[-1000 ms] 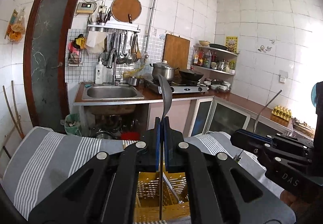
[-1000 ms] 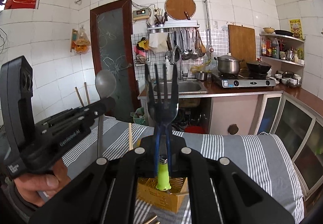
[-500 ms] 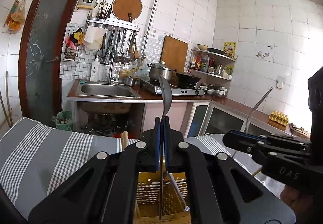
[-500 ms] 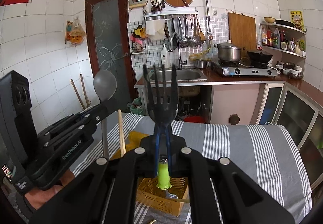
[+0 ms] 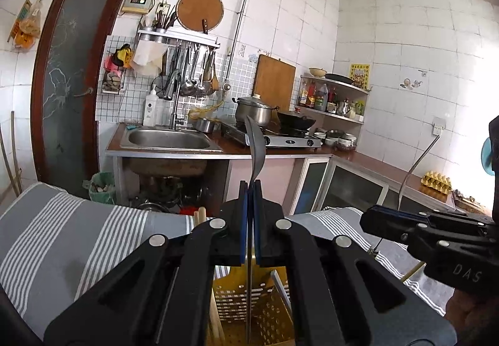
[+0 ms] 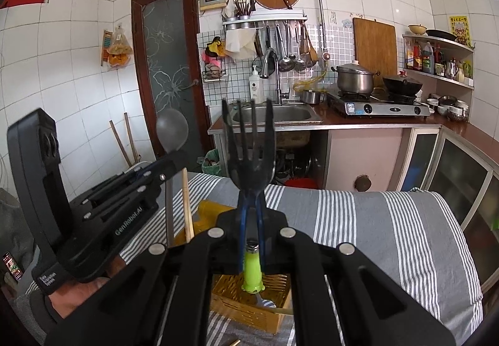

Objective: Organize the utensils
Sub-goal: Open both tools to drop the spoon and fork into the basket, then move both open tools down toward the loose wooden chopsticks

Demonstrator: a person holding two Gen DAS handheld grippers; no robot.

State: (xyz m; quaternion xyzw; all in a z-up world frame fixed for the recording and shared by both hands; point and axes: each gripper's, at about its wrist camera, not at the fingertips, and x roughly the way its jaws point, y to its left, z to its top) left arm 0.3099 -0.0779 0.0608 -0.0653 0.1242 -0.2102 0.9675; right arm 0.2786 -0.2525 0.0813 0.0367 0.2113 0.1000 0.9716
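Left gripper (image 5: 249, 221) fingers clenched on a spoon (image 5: 256, 146), seen edge-on: thin dark bowl up, metal stem running straight down between the blue pads into the yellow basket (image 5: 249, 308) below. From the right wrist view the same spoon (image 6: 171, 129) shows a round grey bowl above the left gripper (image 6: 174, 163), stem dropping toward the basket. Right gripper (image 6: 251, 221) fingers clamped on a fork (image 6: 249, 140): dark four-tined head upright, lime-green handle hanging below the pads, directly over the basket (image 6: 249, 302). In the left view the fork (image 5: 416, 165) is a thin curved sliver above the right gripper (image 5: 374, 218), right of the basket.

Versus 1.0 s ago: the chopstick (image 6: 187, 202) is now clearly standing in the basket beside the spoon stem, rising higher in frame; the basket sits closer under both grippers; both grips unchanged.

Counts: one spoon, one fork, two grippers, one basket. Chopstick tips (image 5: 199, 213) at the basket's left edge look like two, not certain. Basket rests on a grey striped cloth (image 6: 374, 221).
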